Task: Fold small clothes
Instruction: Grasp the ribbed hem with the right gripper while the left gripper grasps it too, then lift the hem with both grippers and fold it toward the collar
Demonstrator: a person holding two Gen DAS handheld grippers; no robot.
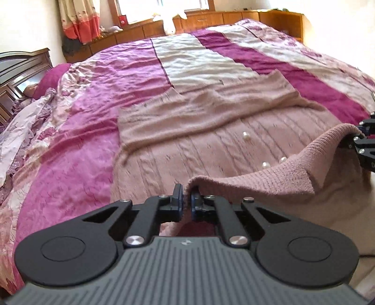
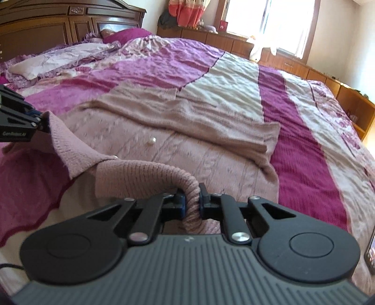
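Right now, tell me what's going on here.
A person is folding a pink knit cardigan on a bed. The left gripper and the right gripper are each shut on the near edge, lifted off the bedspread. The rest of the cardigan lies flat, sleeves folded across it.

This is a bedroom in a home. A wide bed fills both views, covered by a crinkled quilt in magenta, pink and cream bands, with a dark carved wooden headboard at one end and a magenta pillow below it. A low run of orange-brown wooden cabinets lines the far side under a sunlit window, beside a cream and coral floral curtain.
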